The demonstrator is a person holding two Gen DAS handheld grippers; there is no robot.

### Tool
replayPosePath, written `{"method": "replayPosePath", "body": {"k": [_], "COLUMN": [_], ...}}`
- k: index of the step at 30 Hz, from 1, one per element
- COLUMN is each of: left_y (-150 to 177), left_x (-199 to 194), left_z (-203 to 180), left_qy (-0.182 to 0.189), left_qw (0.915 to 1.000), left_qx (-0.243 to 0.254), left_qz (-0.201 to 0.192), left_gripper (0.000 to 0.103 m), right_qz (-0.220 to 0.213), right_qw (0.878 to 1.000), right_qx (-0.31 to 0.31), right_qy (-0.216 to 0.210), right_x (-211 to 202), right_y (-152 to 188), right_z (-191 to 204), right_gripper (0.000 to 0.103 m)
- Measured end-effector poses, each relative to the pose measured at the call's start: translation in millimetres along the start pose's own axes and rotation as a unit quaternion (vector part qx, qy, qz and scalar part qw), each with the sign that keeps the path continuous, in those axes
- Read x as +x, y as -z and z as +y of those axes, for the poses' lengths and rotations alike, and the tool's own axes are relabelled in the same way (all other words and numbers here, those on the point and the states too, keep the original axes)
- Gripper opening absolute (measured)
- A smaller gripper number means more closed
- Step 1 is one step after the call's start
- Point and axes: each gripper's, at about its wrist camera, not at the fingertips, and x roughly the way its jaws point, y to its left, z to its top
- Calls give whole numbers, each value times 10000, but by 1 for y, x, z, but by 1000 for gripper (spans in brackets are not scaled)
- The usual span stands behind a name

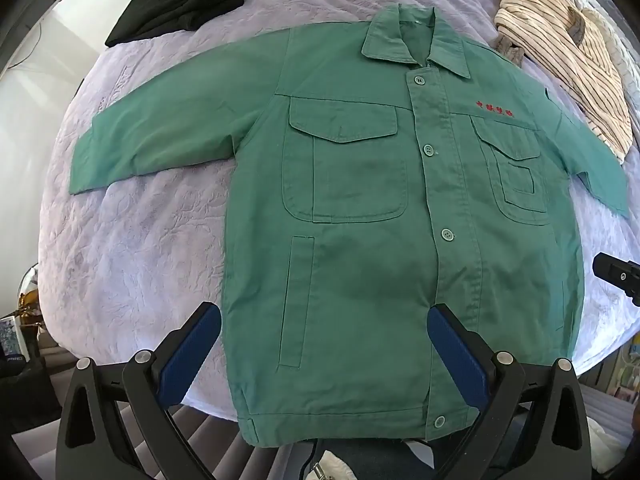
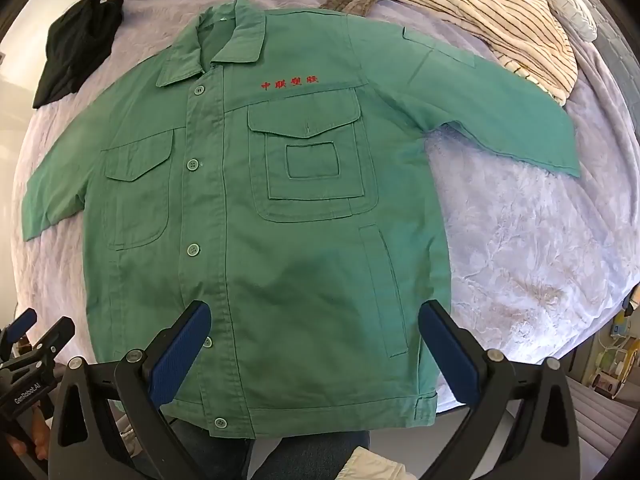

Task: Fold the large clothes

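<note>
The green work jacket was lying flat, buttoned up, front side up on our lavender bedspread, both sleeves spread out to the sides and the hem at the near edge. We had the left gripper over the hem with its jaws wide apart, holding nothing. Same deal with the right gripper. Black clothes and a striped garment sat beyond the collar.
</note>
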Motion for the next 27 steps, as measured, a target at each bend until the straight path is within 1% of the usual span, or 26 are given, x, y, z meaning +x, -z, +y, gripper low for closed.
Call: {"method": "replayPosePath", "body": {"k": [27], "left_y": [-1], "left_x": [0], "left_z": [0], "left_qy": [-5], "left_qw": [10000], "left_qx": [-3], "left_qz": [5], "left_gripper": [103], "right_qz": [-3], "right_qw": [10000], "right_qx": [13], "right_qy": [-6], "right_x": [0], "right_y": [2], "right_z": [1], "right_gripper": [103]}}
